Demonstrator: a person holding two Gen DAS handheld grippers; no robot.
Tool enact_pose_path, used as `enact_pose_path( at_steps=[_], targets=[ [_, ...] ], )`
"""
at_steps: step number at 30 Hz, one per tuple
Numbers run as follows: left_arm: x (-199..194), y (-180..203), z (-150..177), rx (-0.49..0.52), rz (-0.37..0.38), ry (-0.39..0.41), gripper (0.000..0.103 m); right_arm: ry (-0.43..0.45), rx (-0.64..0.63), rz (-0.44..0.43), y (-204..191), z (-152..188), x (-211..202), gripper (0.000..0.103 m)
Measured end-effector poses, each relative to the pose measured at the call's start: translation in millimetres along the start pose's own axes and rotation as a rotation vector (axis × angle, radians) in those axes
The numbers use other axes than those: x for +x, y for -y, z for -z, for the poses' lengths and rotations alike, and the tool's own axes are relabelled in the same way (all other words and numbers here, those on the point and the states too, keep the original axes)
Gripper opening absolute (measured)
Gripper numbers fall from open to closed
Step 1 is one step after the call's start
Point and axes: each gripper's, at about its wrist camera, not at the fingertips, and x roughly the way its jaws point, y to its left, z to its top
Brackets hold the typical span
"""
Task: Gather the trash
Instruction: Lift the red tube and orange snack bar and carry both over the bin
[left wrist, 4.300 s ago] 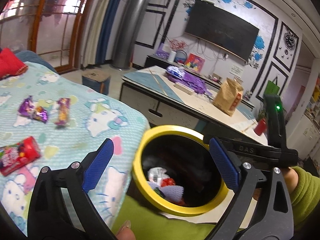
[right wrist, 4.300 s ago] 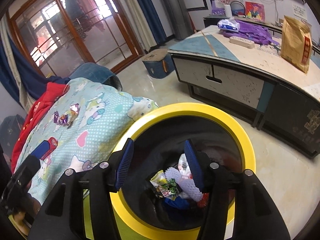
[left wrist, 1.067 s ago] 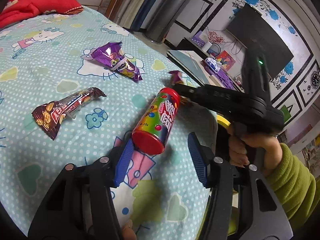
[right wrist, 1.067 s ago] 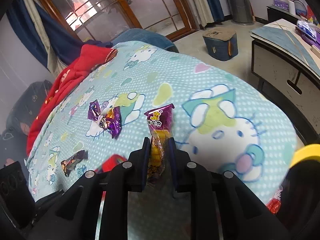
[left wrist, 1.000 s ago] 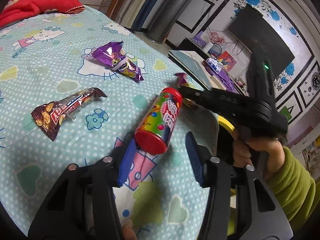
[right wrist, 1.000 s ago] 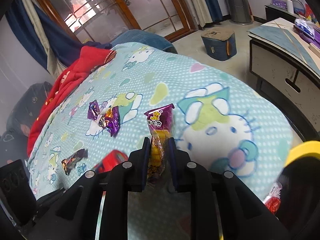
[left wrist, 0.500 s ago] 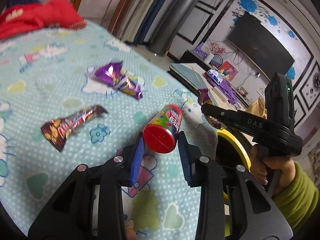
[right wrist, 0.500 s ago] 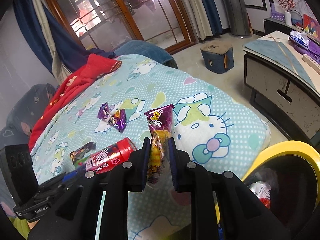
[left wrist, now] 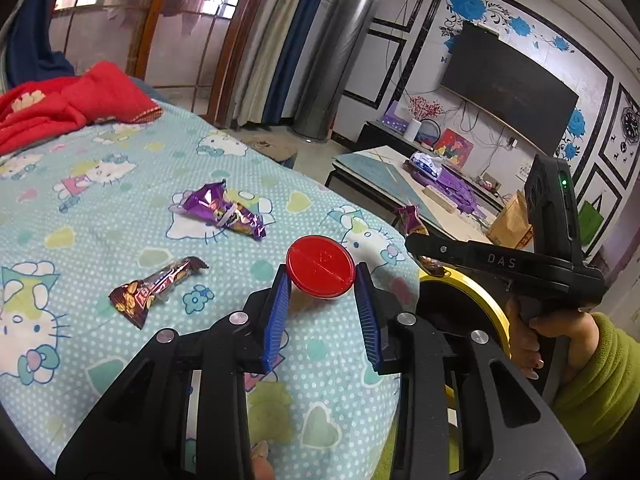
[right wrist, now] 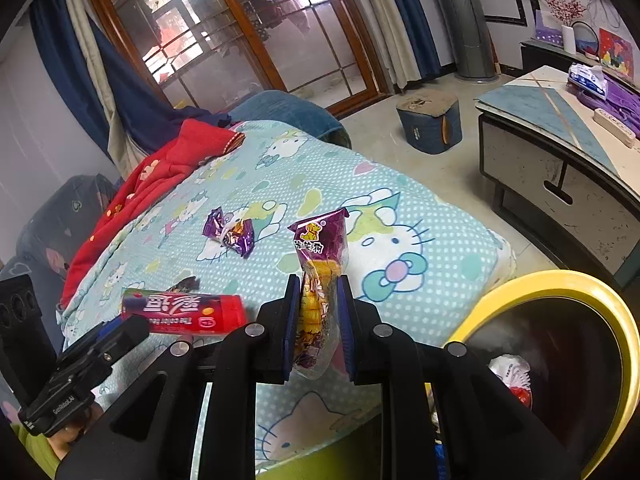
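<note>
Our left gripper [left wrist: 320,280] has just closed its blue jaws onto a red candy tube [left wrist: 320,266], clamping it by the sides with the cap end facing the camera; from the right wrist view the tube [right wrist: 184,315] sits lifted clear of the blanket [left wrist: 100,208]. Our right gripper [right wrist: 318,292] pinches a purple snack packet [right wrist: 322,264] that stands upright between nearly shut jaws. Both tools tilt downward over the bed, the right one held by a hand [left wrist: 536,332] in a green sleeve just above the yellow-rimmed bin [right wrist: 560,284]. We count two pieces left lying on the blanket: one purple wrapper [left wrist: 222,210] and one brown bar wrapper [left wrist: 154,286]. The bin holds some trash already.
</note>
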Motion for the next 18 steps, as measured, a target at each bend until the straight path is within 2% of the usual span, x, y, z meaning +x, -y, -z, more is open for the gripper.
enact_pose_path(
  at_steps=[7,18],
  targets=[
    [-4.9,8.3,-4.0,0.022,-0.002,0.026,0.025,0.021,0.019,0.011,10.0,2.0,-15.5,0.018],
    [2.3,39.5,-9.6,0.075,0.065,0.025,0.024,0.079,0.058,0.040,33.0,7.9,-54.1,0.018]
  ],
)
